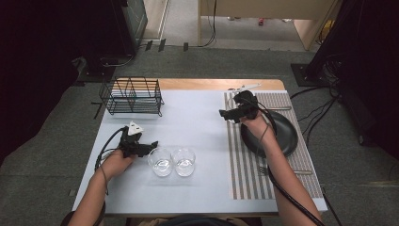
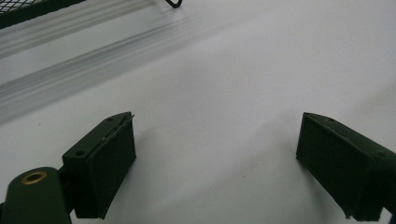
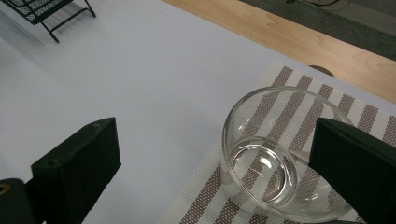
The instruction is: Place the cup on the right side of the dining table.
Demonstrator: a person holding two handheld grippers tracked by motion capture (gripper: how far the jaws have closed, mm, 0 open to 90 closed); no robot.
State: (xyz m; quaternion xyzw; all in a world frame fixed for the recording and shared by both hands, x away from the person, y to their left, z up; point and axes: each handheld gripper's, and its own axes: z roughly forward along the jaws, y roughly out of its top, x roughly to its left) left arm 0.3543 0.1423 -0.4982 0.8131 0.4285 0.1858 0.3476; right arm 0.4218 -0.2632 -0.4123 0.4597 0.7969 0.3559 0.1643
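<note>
Two clear glass bowls [image 1: 161,161] [image 1: 184,161] sit side by side on the white table [image 1: 197,127] near its front. My left gripper [image 1: 153,143] is just left of them, low over the table. In the left gripper view it [image 2: 217,126] is open with bare table between its jaws. My right gripper [image 1: 222,113] hovers at the left edge of the striped placemat [image 1: 244,165]. In the right gripper view it [image 3: 217,133] is open, and a third glass bowl [image 3: 275,154] stands upright on the placemat [image 3: 210,196], close to the right jaw.
A black wire rack [image 1: 131,96] stands at the back left. A black plate [image 1: 277,134] lies on the placemat under my right forearm, with a fork [image 1: 282,172] in front of it and a utensil [image 1: 244,87] at the back edge.
</note>
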